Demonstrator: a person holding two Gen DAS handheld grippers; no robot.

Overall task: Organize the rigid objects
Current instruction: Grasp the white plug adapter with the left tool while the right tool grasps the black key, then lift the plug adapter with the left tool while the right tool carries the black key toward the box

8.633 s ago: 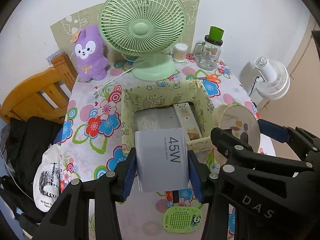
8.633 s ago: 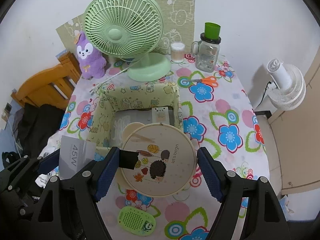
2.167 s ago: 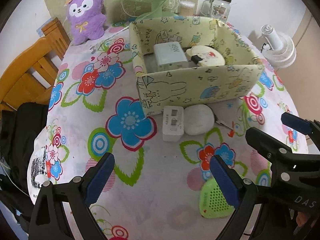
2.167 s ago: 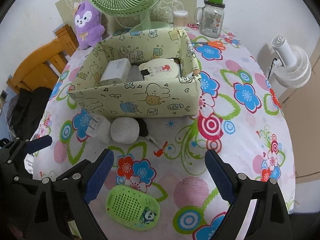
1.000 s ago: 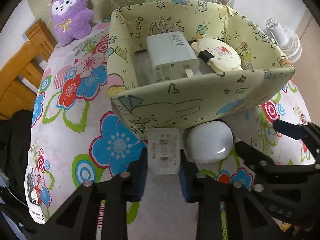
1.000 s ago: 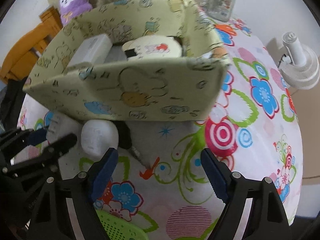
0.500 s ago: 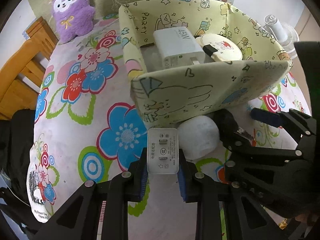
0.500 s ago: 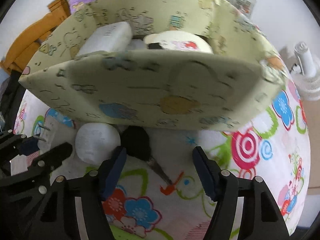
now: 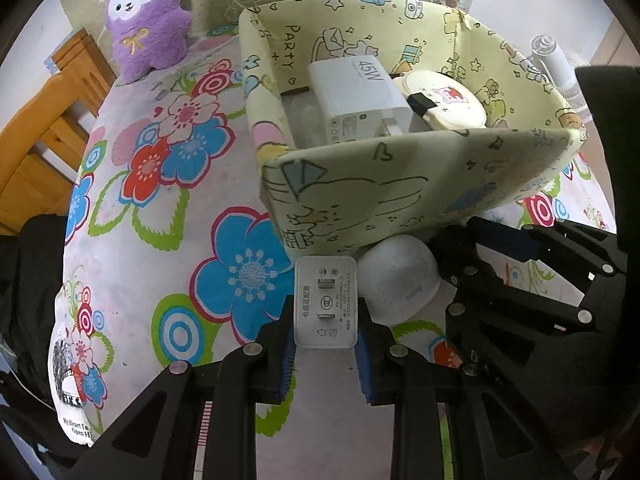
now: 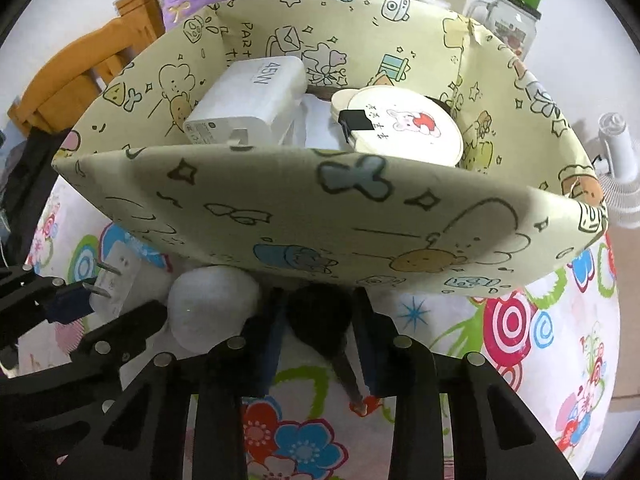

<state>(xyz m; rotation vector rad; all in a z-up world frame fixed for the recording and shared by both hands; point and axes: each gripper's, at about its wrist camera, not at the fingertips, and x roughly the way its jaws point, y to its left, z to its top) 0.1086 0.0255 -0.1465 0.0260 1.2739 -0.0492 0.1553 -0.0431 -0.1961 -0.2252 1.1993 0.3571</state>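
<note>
Left gripper (image 9: 325,346) clamps the white plug (image 9: 325,303); right gripper (image 10: 318,354), just closed, pinches the black key (image 10: 320,314). Lifting risks snagging the box (image 10: 320,216) wall overhead.

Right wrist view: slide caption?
Right tool closed on black key by the yellow box; white ball beside it.

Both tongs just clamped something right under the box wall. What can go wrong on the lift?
1. The white plug adapter in the left tongs sits under the box wall; lifting may snag it.
2. The right tongs have just been closing on the black key, whose blade pokes out below; it may pivot or slip.
3. The white round object lies between both tongs and may get knocked.
</note>
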